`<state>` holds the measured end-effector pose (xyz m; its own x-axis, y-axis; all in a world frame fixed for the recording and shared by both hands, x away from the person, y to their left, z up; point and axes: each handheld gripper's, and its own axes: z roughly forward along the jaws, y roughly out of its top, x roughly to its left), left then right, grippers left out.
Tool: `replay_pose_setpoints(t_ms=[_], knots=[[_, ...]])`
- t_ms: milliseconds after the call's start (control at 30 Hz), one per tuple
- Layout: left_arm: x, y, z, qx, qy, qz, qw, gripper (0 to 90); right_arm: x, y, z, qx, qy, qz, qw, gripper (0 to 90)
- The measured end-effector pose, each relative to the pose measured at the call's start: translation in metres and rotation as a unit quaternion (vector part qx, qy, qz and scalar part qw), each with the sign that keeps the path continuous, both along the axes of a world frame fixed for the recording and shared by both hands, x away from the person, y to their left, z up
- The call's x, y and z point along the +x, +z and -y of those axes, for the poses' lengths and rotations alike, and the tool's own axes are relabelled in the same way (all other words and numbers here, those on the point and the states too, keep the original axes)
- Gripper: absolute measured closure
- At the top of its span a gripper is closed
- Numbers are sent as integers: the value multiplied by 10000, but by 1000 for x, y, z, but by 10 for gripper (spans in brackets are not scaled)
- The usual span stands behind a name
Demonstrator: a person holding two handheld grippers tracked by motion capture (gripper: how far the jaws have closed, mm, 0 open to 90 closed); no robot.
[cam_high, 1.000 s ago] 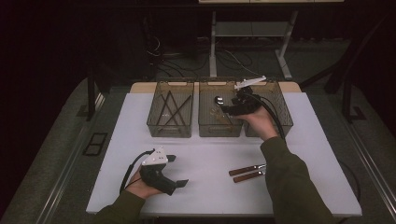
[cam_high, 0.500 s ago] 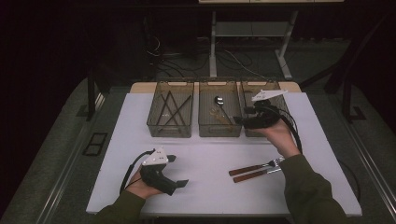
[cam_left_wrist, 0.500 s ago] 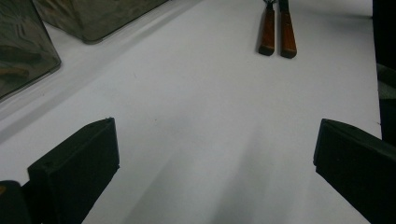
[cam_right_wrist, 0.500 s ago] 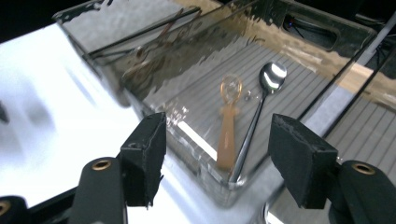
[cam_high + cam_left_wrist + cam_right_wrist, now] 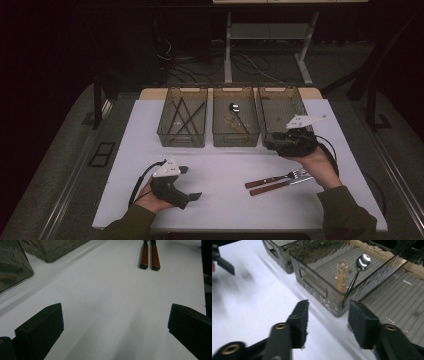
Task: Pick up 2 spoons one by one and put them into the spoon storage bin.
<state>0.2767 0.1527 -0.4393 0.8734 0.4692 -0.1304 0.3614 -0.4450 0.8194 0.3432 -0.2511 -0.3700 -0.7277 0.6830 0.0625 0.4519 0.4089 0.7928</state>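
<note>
My right gripper (image 5: pixel 269 143) hovers by the near left corner of the right clear bin (image 5: pixel 282 111), pointing left. In the right gripper view its jaws (image 5: pixel 328 320) have just been closing, stand apart and have nothing between them. My left gripper (image 5: pixel 190 183) rests near the table's front left, jaws wide open over bare white table (image 5: pixel 115 322). A fork (image 5: pixel 280 177) and a second wooden-handled utensil (image 5: pixel 272 188) lie side by side on the table below my right hand; their handles (image 5: pixel 150 257) show ahead of the left jaws.
Three clear bins line the back of the white table (image 5: pixel 225 210). The left bin (image 5: pixel 181 140) holds dark sticks. The middle bin (image 5: pixel 235 140) holds a metal spoon (image 5: pixel 359 267) and an amber spoon (image 5: pixel 340 275). Dark floor and cables surround the table.
My right hand has drawn back from over the bins toward the near side and to the right, down to the right bin's front corner. The left hand has not moved.
</note>
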Motion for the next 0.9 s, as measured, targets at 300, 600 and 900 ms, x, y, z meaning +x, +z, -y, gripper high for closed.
replay_pose_setpoints(t_ms=[300, 600, 900], knots=[[0, 0, 1, 26, 19, -4, 10000, 0, -26, -16, 16, -291, 133, -129, 9994, 794], [0, -1, 1, 36, 20, -11, 10000, 0, -42, -35, 28, -470, 315, -392, 9976, 900], [0, -1, 2, 60, 7, -3, 10000, 0, -49, -54, 26, -757, 512, -639, 9938, 900]])
